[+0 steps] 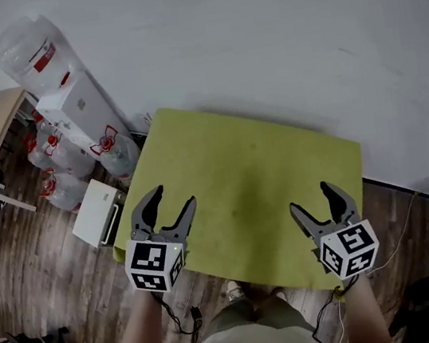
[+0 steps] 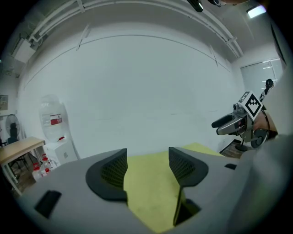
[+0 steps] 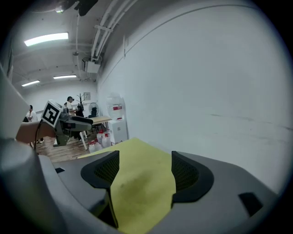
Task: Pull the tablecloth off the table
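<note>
At far left stand a boxy white dispenser and a plank floor. My left gripper hovers at the cloth's near left corner, jaws spread, ribbed pads gripping nothing. The cloth — yellow-green, matte, rectangular — lies flat over the table, its far edge by the white wall, with a faint dark smudge mid-sheet. My right gripper hangs over the near right edge, likewise spread — empty.
</note>
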A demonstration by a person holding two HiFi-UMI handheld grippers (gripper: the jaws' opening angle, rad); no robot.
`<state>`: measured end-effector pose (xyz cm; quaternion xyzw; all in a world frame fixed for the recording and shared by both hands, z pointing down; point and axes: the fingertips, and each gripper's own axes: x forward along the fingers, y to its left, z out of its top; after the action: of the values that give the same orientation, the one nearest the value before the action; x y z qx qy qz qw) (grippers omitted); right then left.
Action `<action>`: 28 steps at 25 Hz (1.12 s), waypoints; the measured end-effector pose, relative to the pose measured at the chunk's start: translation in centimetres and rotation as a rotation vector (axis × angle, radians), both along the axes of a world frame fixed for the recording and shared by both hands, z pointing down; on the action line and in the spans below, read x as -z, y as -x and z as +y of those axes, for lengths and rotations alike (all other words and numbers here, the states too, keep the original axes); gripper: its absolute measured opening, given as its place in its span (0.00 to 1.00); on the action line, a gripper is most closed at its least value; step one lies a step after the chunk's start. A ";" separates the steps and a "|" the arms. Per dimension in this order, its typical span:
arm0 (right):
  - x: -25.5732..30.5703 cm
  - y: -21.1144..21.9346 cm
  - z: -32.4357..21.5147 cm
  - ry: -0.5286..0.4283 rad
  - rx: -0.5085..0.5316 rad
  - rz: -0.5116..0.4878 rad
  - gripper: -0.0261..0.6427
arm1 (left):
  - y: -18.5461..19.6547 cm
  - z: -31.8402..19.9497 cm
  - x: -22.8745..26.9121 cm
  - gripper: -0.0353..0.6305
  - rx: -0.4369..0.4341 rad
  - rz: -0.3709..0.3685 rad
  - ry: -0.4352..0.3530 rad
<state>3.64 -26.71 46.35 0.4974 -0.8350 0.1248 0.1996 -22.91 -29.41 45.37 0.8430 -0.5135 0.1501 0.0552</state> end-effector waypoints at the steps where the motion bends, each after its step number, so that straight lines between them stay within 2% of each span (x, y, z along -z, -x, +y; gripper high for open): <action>1: -1.1 -0.1 -0.5 0.020 -0.002 0.004 0.58 | -0.2 -0.5 -0.9 0.48 0.000 0.002 0.016; 10: -11.8 -2.0 -4.5 0.170 -0.017 -0.031 0.59 | -1.5 -3.8 -9.7 0.50 0.006 -0.036 0.152; 15: -18.9 -2.9 -4.7 0.292 -0.001 -0.003 0.62 | -2.2 -4.9 -15.8 0.54 0.016 0.020 0.272; 21: -24.8 -4.3 -4.9 0.373 -0.026 0.048 0.65 | -2.6 -5.8 -22.8 0.58 0.024 -0.047 0.374; 28: -28.5 -5.5 -4.8 0.426 -0.066 0.104 0.66 | -2.7 -4.7 -29.3 0.58 0.025 -0.103 0.493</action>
<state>9.12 -31.47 74.83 0.4767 -0.7616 0.2792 0.3388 -20.22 -34.07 74.65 0.7889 -0.4740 0.3128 0.2348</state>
